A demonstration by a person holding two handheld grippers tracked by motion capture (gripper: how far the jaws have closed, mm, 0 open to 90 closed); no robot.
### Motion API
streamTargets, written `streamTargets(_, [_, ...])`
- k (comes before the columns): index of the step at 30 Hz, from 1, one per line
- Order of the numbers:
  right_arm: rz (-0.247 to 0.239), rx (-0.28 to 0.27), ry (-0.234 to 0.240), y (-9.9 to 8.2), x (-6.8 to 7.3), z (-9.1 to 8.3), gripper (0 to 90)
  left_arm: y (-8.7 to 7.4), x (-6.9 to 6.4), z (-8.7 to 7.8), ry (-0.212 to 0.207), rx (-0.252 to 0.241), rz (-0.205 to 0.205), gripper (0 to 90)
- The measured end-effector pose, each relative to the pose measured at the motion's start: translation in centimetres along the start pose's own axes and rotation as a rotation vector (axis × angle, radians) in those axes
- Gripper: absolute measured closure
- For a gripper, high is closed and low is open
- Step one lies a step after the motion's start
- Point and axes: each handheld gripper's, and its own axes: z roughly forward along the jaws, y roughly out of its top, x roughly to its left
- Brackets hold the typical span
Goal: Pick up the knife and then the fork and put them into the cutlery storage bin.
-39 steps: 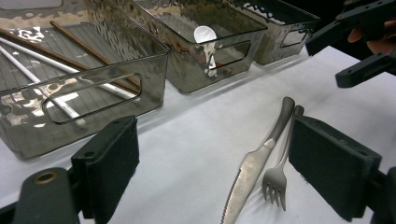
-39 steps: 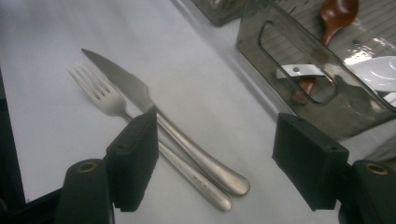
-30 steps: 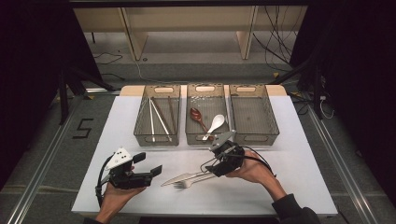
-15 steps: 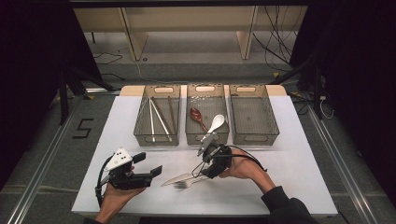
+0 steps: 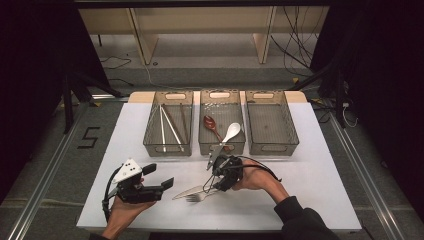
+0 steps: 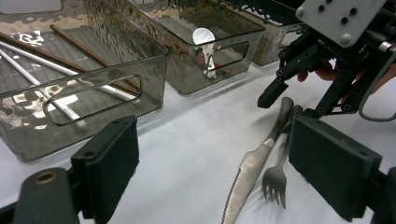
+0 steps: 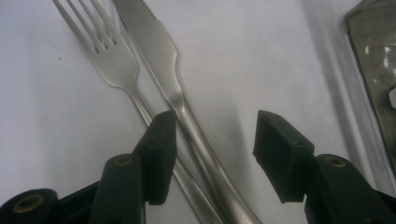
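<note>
The right gripper hangs half-open, its jaws just closing, over the crossed handles of the knife and fork. The knife handle lies between its pads, the fork handle under one pad; closing could pinch both or skid one aside.

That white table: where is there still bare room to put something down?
The table is bare right of the right gripper and left of the left gripper. The right-hand bin looks empty. It is crowded where the knife and fork lie.
</note>
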Motion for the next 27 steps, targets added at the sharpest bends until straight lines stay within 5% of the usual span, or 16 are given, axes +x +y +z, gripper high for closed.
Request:
streamTargets(9, [-0.060,0.033,0.020,0.38,-0.15,0.64,56.0,0.01,0.00,0.00,-0.002,0.002,0.001,15.8])
streamTargets(27, [-0.088,0.092,0.077,0.84,-0.47,0.98,66.6,0.04,-0.03,-0.01,-0.005,0.006,0.000,15.8])
